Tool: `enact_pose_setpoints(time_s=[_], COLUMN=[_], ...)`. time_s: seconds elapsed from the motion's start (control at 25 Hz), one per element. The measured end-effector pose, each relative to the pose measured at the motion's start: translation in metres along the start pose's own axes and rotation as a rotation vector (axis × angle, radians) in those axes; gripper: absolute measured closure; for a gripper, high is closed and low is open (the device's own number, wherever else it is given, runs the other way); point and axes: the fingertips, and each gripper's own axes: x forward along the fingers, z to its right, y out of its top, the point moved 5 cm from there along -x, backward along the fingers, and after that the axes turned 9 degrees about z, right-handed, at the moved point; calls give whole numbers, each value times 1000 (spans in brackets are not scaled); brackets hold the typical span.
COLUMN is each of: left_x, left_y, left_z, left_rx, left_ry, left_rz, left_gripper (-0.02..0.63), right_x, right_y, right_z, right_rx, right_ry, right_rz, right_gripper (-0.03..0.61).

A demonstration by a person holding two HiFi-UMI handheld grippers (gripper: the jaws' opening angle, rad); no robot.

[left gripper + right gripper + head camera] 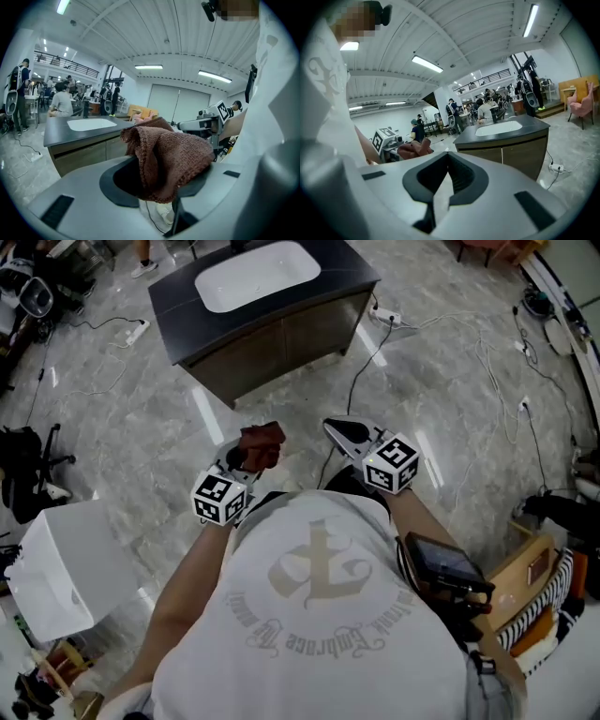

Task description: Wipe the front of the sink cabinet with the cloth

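On marble floor (150, 427), sink cabinet (281, 338) stands w/ cables (356, 376) nearby.

- Premises: a large open indoor hall fitted out as a working lab or test area, not a home.
- Ceiling: high and ribbed, with long strip lights (427, 64); a railed mezzanine (65, 63) runs along the far wall at the upper left of the left gripper view.
- Floor: polished marble-look floor (441, 381), with loose cables (487, 362) and a power strip (137, 331) trailing across it.
- Fixture: the sink cabinet (281, 348) stands free in mid-floor at the top of the head view, away from any wall.
- Occupancy: several people (61, 99) stand or sit at tables behind it.
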Motion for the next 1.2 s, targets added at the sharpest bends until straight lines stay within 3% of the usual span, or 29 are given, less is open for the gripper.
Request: enact_pose_setpoints(time_s=[0.32, 0.52, 0.64, 0.8, 0.92, 1.08, 1.2], left_x=[59, 91, 133, 198, 232, 276, 271], left_y=[-8, 0, -5, 7, 23, 19, 14], left_z=[-4, -9, 0, 9, -3, -17, -17], left_rx=[-30, -51, -15, -18, -36, -93, -136], left_ry=[-5, 54, 44, 7, 38, 102, 143], left_rz=[-41, -81, -131, -152, -152, -163, -174], left_gripper=[457, 457, 457, 457, 457, 457, 457], right_x=[6, 19, 16, 3, 16, 32, 39], right_y=[-1, 12, 4, 1, 4, -8, -9], right_z=[67, 105, 142, 197, 230, 279, 282], right_rx=[14, 32, 63, 111, 131, 153, 153], right_ry=[7, 76, 129, 132, 168, 212, 229], right_rz=[-28, -32, -52, -78, -83, -109, -139], right_gripper=[566, 566, 566, 566, 566, 566, 566])
